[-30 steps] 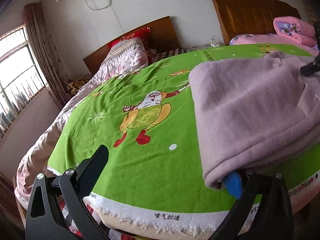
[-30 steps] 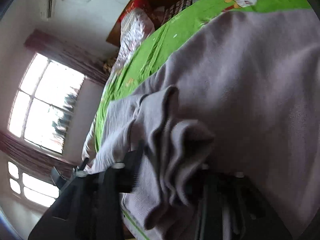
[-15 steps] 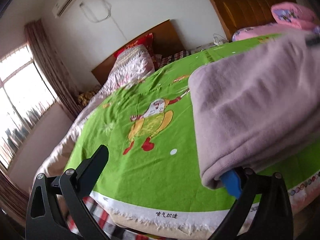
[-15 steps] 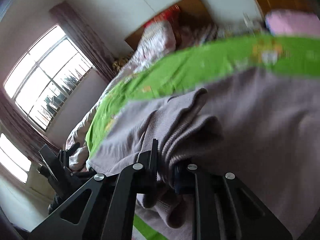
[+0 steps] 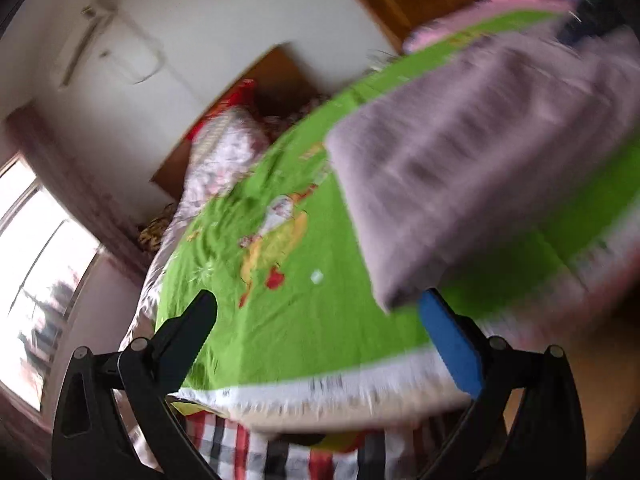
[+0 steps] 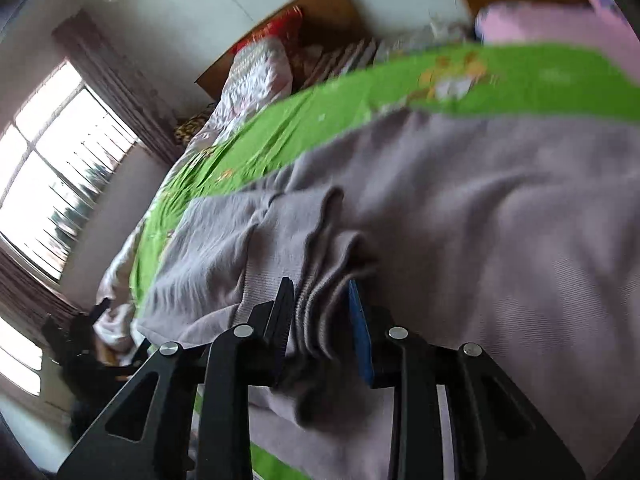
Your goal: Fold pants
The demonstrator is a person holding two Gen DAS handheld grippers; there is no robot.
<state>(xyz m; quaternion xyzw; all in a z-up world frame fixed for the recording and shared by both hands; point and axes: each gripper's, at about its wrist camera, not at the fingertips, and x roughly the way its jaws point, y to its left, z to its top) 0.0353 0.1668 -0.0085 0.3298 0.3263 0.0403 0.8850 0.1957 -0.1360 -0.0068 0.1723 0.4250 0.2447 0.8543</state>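
A bed point(image 5: 304, 332) covered by a bright green sheet point(image 5: 320, 320) with a cartoon print fills the space ahead of both tools, and its white fringed border runs just past the left tool's fingertips. Beyond it, further from the tools, a second bed with a pale floral quilt point(image 6: 256, 80) and a wooden headboard point(image 6: 324, 12) stands against the white wall, with a window point(image 6: 52, 160) and dark curtains off to the left side. The mauve pants point(image 6: 500, 232) lie spread on the green sheet, a broad soft mass that reaches from directly in front of the right tool out to its right, and in the left wrist view they point(image 5: 460, 184) sit ahead and to the right of the left tool, their near corner hanging just over the blue-padded right finger point(image 5: 452, 348). The left tool point(image 5: 320, 312) has its fingers spread wide apart, with only green sheet showing between them; whether the blue pad touches the corner of the fabric is lost in the blur. The right tool point(image 6: 322, 300) is pressed together on a bunched, ridged fold of the pants, the cloth pinched between the black finger and the blue-padded finger point(image 6: 360, 340). A pink bundle of bedding point(image 6: 560, 24) lies far ahead at the upper right.
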